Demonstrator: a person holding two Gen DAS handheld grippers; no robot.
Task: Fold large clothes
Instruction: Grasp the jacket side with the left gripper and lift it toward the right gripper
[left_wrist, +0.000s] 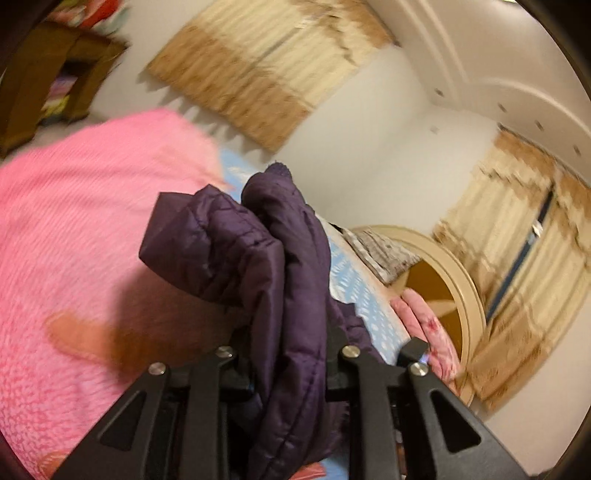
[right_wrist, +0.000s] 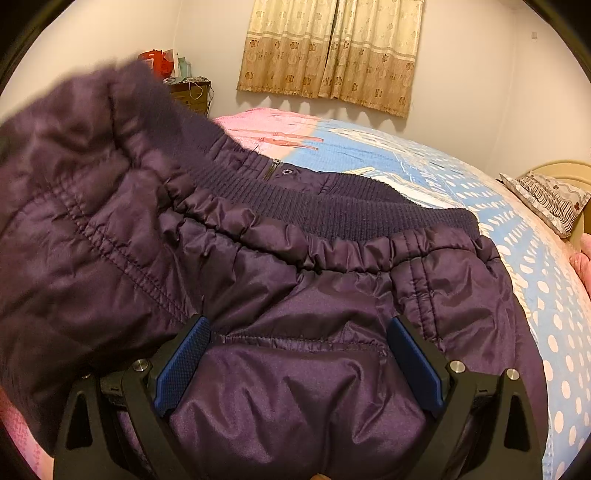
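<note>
A dark purple padded jacket (right_wrist: 295, 295) lies spread across a bed, its ribbed knit hem (right_wrist: 332, 206) and gathered elastic band running crosswise just beyond the fingers of the right gripper (right_wrist: 299, 350). That gripper's jaws stand wide apart, the blue pads (right_wrist: 184, 362) to either side of a broad puff of the jacket's shiny fabric; the cloth fills the gap between them, but whether the pads press on it cannot be told. A zip end and a snap button (right_wrist: 286, 172) show past the hem, straight ahead of the fingers. To the left of the fingers a fold of the jacket, a sleeve (right_wrist: 85, 177) with its knit cuff, rises blurred above the rest of the garment.

In the left wrist view, the left gripper (left_wrist: 291, 354) is drawn nearly closed on a thick bunch of the same purple fabric, which stands up between the black fingers and bulges out ahead of them. The view is tilted and smeared, and the gripper points only slightly downward, over the bed.

Under the jacket, a pink blanket (left_wrist: 74, 221) lies to the left of the left fingers and a blue sheet with white spots (right_wrist: 535, 295) to the right of the right fingers. Beyond are a patterned pillow (right_wrist: 546, 199), a cream headboard (left_wrist: 469, 295), beige curtains (right_wrist: 332, 55) on a pale wall, and a wooden cabinet (right_wrist: 192, 94).
</note>
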